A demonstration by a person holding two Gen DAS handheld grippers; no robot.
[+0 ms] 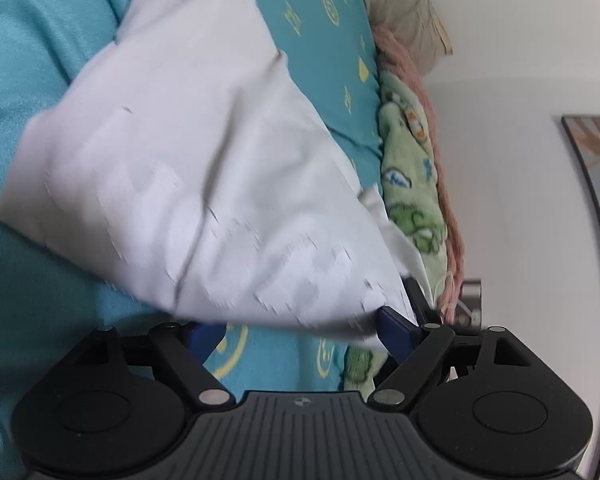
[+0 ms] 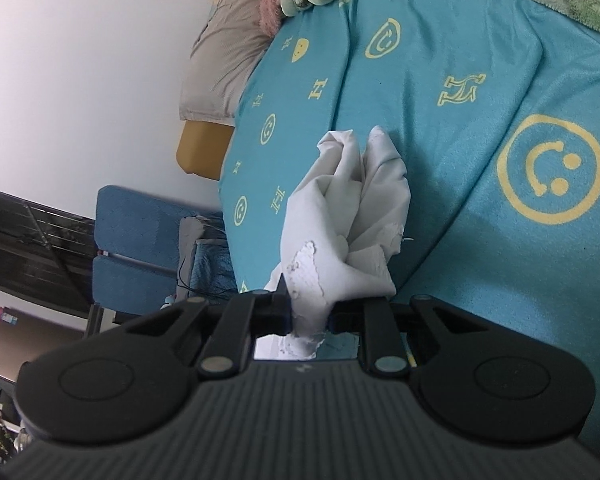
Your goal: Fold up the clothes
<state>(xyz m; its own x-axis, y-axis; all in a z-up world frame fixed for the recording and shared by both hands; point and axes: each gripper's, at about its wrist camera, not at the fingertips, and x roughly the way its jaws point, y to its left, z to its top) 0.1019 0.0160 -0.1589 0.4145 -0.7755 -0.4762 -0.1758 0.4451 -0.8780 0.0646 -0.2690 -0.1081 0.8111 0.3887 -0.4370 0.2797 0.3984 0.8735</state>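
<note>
White garment (image 2: 340, 216), teal bedspread (image 2: 440, 128) with yellow smiley print

Right gripper (image 2: 310, 314) apparently pinches white garment (image 2: 340, 216).

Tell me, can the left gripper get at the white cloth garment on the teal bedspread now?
Probably yes: the left gripper has its jaws wide open, and the white cloth garment lies directly before it with nothing between.

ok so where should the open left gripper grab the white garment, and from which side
Probably the free lower-left corner of the white garment, away from the bunched corner pinched in the right gripper. That edge lies as a flat fold on the teal bedsheet, so the left gripper, jaws wide, could slide in low from the sheet side. The view is blurred, so the exact hem is unclear.
</note>
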